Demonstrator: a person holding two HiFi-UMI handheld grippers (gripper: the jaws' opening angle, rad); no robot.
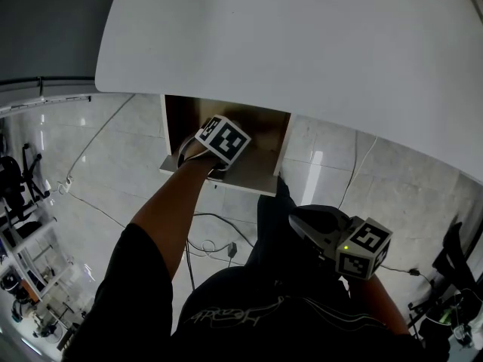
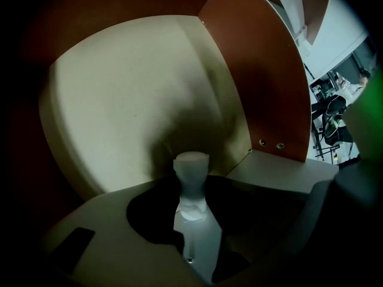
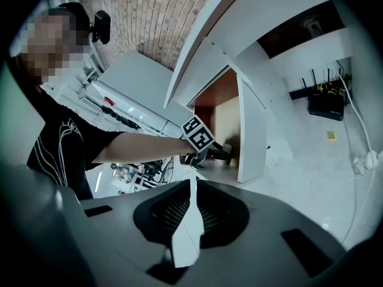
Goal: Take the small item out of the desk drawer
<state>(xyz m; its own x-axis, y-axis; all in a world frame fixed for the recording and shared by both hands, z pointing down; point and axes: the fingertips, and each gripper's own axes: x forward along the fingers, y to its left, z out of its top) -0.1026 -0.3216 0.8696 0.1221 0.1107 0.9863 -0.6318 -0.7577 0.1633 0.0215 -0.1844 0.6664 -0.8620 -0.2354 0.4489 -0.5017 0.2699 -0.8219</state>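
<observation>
The desk drawer (image 1: 260, 173) is pulled out under the white desktop (image 1: 302, 44). My left gripper (image 2: 191, 197) points straight down into it, and in the head view only its marker cube (image 1: 223, 139) shows. A small white item (image 2: 191, 167) with a narrow waist and a flat top stands on the pale drawer floor (image 2: 131, 100), held at the gripper's tips. The brown drawer wall (image 2: 263, 82) rises to its right. My right gripper (image 3: 191, 185) hangs shut and empty near the person's lap (image 1: 321, 228), looking toward the drawer (image 3: 224, 109).
Cables (image 1: 215, 228) trail over the tiled floor below the drawer. A router (image 3: 326, 103) and a power strip (image 3: 365, 160) are by the wall at the right. Racks of equipment (image 1: 23, 179) stand at the far left.
</observation>
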